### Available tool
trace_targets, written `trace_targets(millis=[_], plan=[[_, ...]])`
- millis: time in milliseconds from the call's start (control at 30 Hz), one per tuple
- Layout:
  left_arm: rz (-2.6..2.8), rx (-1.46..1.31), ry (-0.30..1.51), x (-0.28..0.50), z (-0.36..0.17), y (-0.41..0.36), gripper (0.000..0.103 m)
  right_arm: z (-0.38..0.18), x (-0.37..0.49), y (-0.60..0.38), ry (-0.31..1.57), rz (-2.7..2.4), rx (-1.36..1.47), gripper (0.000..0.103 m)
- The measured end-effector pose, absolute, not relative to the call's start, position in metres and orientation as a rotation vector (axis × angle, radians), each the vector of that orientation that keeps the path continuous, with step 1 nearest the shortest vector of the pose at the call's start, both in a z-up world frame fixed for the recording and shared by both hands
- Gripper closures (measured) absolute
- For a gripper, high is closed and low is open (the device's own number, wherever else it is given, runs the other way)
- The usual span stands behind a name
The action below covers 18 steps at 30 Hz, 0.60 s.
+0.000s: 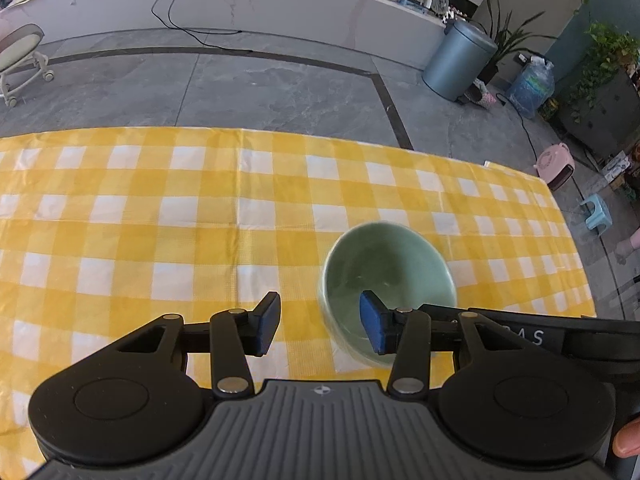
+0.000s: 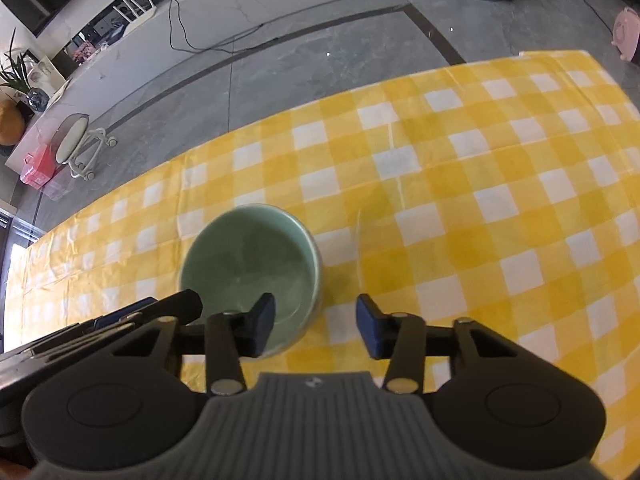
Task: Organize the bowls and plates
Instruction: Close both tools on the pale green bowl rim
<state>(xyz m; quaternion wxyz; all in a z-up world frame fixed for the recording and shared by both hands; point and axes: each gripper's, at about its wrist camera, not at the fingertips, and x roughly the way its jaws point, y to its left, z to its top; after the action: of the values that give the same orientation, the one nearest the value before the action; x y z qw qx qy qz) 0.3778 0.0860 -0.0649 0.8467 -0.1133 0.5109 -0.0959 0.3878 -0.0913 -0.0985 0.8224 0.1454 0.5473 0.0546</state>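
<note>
A pale green bowl [image 1: 388,272] stands upright and empty on the yellow checked tablecloth [image 1: 160,220]. My left gripper [image 1: 320,324] is open and straddles the bowl's left wall: its right pad [image 1: 370,328] is inside the bowl and its left pad [image 1: 268,320] outside, with a gap on both sides. In the right wrist view the same bowl [image 2: 248,264] is at centre left. My right gripper [image 2: 316,326] is open across the bowl's right wall, with its left pad [image 2: 264,326] over the inside and its right pad [image 2: 368,330] over the cloth [image 2: 480,200]. No plates are visible.
The table's far edge [image 1: 280,132] drops to a grey tiled floor. Beyond it are a rolling stool [image 1: 22,60], a grey bin [image 1: 460,60], a water jug [image 1: 532,84], a pink heater [image 1: 556,166], a small blue stool [image 1: 596,212] and a black cable [image 1: 192,28].
</note>
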Motion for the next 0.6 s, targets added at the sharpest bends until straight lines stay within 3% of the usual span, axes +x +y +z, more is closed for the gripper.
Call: trace_targets(millis=[100,267,333,600], plan=[[-0.21,-0.224,1.087,0.382,-0.071,0.083,0.056,-0.107,0.393,-0.091,1.183,0.131,0.313,0.08],[-0.223,-0.235,1.111,0.387,-0.079,0.08,0.074,-0.116,0.398,-0.089,1.186,0.158,0.324,0.088],[-0.233,-0.233,1.116,0.387,-0.082,0.079,0.084,-0.118,0.398,-0.088,1.185,0.158,0.323,0.088],[-0.192,-0.203,1.108,0.382,-0.08,0.074,0.091,-0.118,0.397,-0.085,1.185,0.152,0.313,0.09]])
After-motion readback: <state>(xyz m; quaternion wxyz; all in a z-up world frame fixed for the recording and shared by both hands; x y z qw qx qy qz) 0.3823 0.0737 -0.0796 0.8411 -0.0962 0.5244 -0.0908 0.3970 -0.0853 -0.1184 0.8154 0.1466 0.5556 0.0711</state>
